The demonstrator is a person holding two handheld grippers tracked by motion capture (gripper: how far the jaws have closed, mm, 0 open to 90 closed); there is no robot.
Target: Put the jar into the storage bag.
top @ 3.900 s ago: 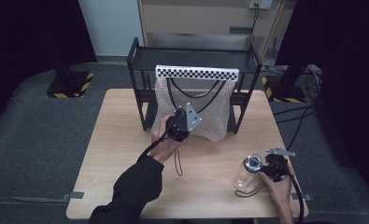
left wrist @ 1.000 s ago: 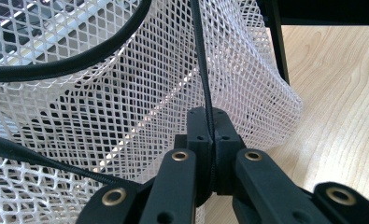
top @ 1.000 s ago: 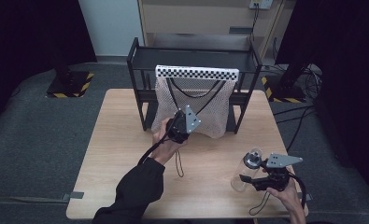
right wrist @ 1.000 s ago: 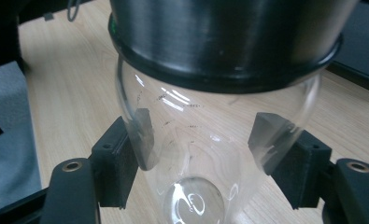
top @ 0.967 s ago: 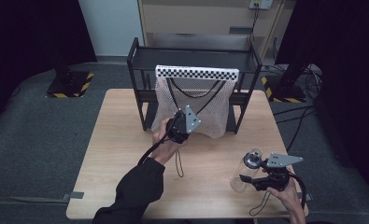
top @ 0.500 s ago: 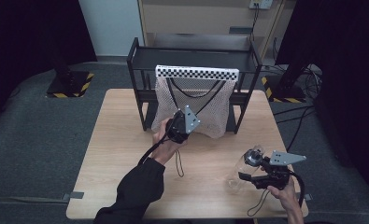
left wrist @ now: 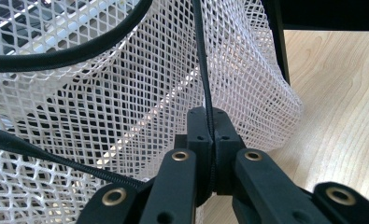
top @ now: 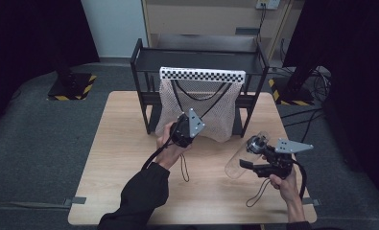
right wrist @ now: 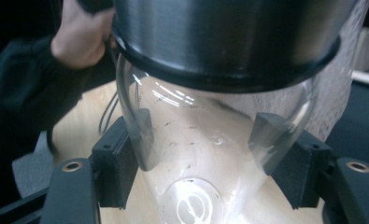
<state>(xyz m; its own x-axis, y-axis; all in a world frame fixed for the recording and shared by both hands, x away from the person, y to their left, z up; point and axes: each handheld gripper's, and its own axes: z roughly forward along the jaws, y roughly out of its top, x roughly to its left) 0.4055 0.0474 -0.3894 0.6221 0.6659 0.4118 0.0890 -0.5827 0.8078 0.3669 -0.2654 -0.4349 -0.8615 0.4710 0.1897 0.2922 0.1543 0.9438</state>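
— From above, what's on the table (top: 120,158)?

— A black rack (top: 196,57) with a white net bag (top: 196,108) hanging from it. The left gripper (top: 186,128) is at the bag's front; the right gripper (top: 254,158) holds a clear bottle (top: 242,155) tilted above the table's right side.

— And the left gripper's view?

— Its jaws are pressed together on the bag's black cord (left wrist: 205,84), mesh behind.

— The right one's?

— Jaws clamped on the bottle's glass body (right wrist: 201,140), just below its metal cap (right wrist: 224,37).
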